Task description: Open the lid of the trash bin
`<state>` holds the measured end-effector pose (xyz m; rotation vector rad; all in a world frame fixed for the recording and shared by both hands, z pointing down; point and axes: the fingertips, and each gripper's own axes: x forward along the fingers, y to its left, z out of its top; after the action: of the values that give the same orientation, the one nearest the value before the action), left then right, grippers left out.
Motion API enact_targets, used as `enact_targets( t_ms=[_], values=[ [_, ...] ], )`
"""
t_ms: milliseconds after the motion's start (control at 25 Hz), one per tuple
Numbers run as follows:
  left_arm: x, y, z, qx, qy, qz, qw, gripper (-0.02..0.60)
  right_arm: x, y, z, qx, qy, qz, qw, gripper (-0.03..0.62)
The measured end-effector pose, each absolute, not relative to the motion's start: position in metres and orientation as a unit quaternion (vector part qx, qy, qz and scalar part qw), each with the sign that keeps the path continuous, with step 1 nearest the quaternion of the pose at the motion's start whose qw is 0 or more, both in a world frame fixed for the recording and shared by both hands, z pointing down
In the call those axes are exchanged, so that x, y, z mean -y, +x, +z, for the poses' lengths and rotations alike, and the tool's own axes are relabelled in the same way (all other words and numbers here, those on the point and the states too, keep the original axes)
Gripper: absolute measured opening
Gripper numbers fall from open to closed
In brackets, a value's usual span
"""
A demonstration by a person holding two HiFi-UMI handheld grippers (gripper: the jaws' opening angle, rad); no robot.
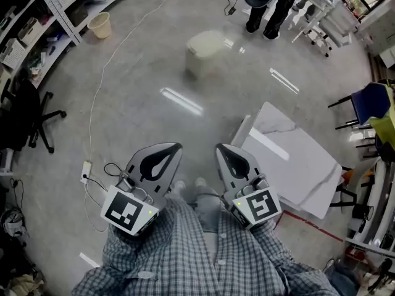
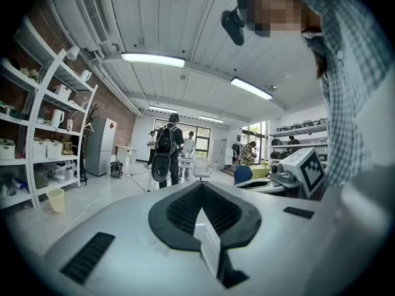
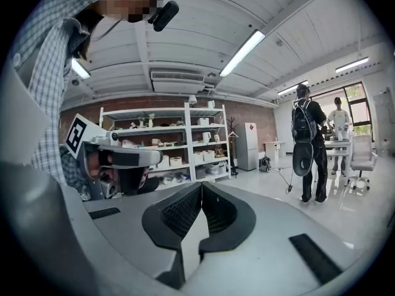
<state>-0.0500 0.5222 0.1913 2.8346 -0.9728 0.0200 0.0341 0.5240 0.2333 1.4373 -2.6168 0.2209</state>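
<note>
Head view, steeply down on a broad polished grey floor [image 1: 142,85], shelving [image 1: 62,11] along the left edge, a white marble-look table [image 1: 290,159] at right. Well ahead, standing by itself and far from both claws: the pale trash bin [image 1: 207,49], blurred, lid apparently down, contents hidden. Likely step in hand: the approach. Best done by walking up square to the bin, parting one claw before arrival, finding the lid's front lip or handle, then lifting gently along the hinge, not yanking and tipping what may be a light bin. Farther off, near the shelving, a small lidless beige basket [image 1: 99,24], inside too small to read. Low in frame, held close above checked clothing [image 1: 185,258], the left gripper [image 1: 173,150] and right gripper [image 1: 224,153], side by side and not touching. In the left gripper view and the right gripper view alike, jaws pressed together tip to tip, nothing clamped between them.
</note>
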Motion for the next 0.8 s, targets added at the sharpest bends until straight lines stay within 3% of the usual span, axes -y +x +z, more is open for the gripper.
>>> enact_targets(
  t_ms=[800],
  values=[
    [-0.530, -0.072, 0.199, 0.311, 0.948, 0.008, 0.072, 0.005, -0.532, 0.044, 0.234, 0.842, 0.532, 0.073, 0.054, 0.018]
  ],
)
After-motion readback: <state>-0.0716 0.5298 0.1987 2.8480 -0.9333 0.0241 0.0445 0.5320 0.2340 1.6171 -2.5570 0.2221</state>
